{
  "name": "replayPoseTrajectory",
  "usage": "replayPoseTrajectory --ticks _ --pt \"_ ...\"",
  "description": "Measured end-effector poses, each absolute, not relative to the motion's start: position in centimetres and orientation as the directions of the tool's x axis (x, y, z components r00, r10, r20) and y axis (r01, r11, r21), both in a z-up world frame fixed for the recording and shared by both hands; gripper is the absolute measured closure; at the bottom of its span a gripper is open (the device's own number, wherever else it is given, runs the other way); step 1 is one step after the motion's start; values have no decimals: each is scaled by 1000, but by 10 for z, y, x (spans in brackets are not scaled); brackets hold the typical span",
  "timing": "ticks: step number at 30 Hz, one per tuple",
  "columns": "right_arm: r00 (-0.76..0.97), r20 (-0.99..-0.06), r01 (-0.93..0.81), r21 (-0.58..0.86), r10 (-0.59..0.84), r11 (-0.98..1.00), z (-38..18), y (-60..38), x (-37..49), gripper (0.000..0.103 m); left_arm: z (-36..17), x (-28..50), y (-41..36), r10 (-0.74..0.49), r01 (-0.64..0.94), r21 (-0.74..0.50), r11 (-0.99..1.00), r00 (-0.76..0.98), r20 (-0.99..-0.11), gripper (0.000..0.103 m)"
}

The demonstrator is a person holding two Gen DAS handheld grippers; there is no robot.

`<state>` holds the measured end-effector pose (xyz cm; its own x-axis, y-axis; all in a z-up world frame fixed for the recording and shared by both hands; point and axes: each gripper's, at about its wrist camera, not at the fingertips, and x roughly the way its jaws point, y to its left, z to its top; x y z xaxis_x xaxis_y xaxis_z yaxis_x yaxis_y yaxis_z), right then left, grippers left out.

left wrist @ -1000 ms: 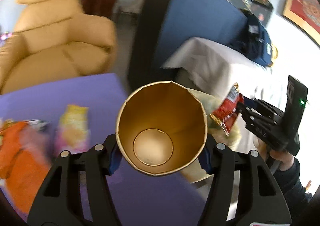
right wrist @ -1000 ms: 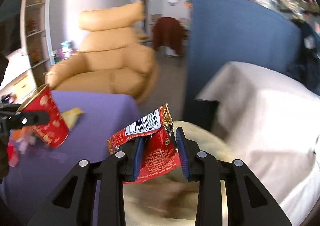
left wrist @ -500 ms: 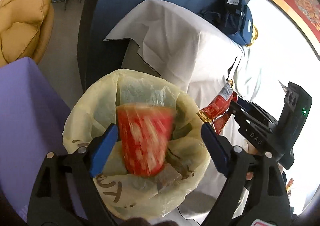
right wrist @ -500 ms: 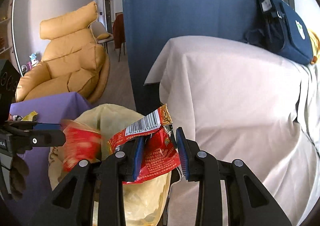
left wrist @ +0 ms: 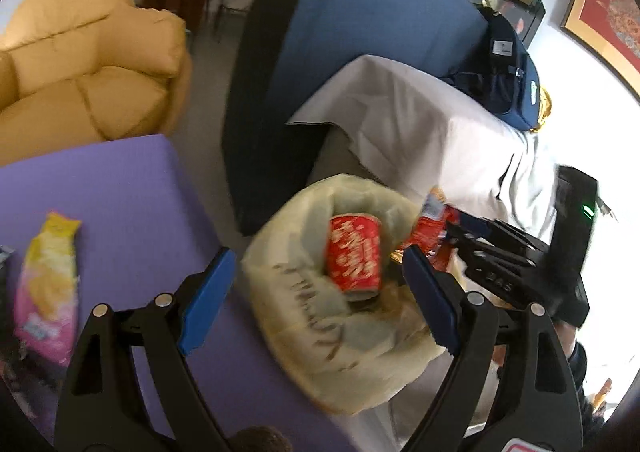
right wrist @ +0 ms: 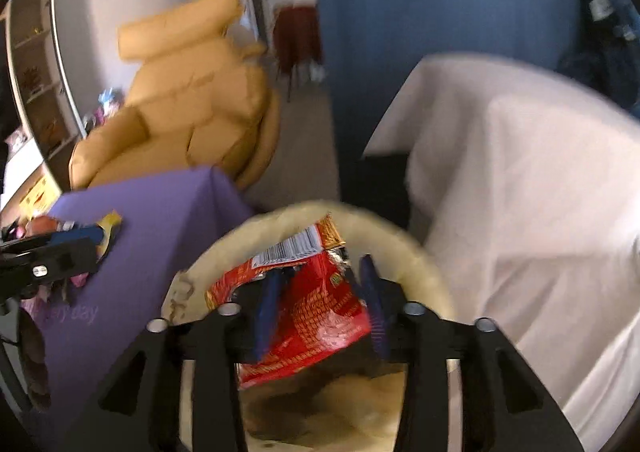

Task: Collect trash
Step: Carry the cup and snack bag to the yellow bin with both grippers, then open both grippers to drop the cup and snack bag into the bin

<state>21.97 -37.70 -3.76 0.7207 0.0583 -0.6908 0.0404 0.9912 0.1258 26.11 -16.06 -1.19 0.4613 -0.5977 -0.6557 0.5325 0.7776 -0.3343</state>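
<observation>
A red paper cup point(left wrist: 354, 256) lies inside the yellow trash bag point(left wrist: 304, 316), free of any grip. My left gripper point(left wrist: 318, 300) stands wide open just above the bag's near rim, nothing between its pads. Over the bag point(right wrist: 420, 264), my right gripper point(right wrist: 320, 312) has its jaws opening. A crumpled red snack wrapper point(right wrist: 316, 304) sits loosely between them, with the right pad apart from it. In the left wrist view the right gripper point(left wrist: 460, 236) comes in from the right with the wrapper point(left wrist: 430, 217) at the bag's far edge.
The purple table point(left wrist: 132, 211) left of the bag carries a yellow and pink snack packet point(left wrist: 48, 280) and more wrappers at the far left edge. A tan armchair point(left wrist: 80, 63), a blue partition point(left wrist: 360, 31) and white-draped furniture point(left wrist: 420, 131) with a navy backpack point(left wrist: 508, 71) surround the bag.
The left gripper opened and the red cup dropped into the bag; that gripper then swung back toward the table. The right gripper sank over the bag and its jaws widened around the wrapper.
</observation>
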Motion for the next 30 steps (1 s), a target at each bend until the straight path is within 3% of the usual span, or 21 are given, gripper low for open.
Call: replayPoseTrajectory --ticks 4,18,24,30 --pt "644 -763 29 106 63 994 -57 -364 229 56 -19 255 -138 -577 503 -340 795 450 -682 22" --pt "617 -787 23 -18 -28 1000 -77 -340 181 56 -40 243 -98 -571 451 -381 807 433 -698 22" --pt "690 -724 39 31 -4 999 -47 -343 163 53 -28 231 -86 -552 462 -337 820 485 -678 22" --pt "761 -631 -35 188 148 982 -20 -325 159 44 -10 215 -51 -516 454 -280 846 567 -642 22"
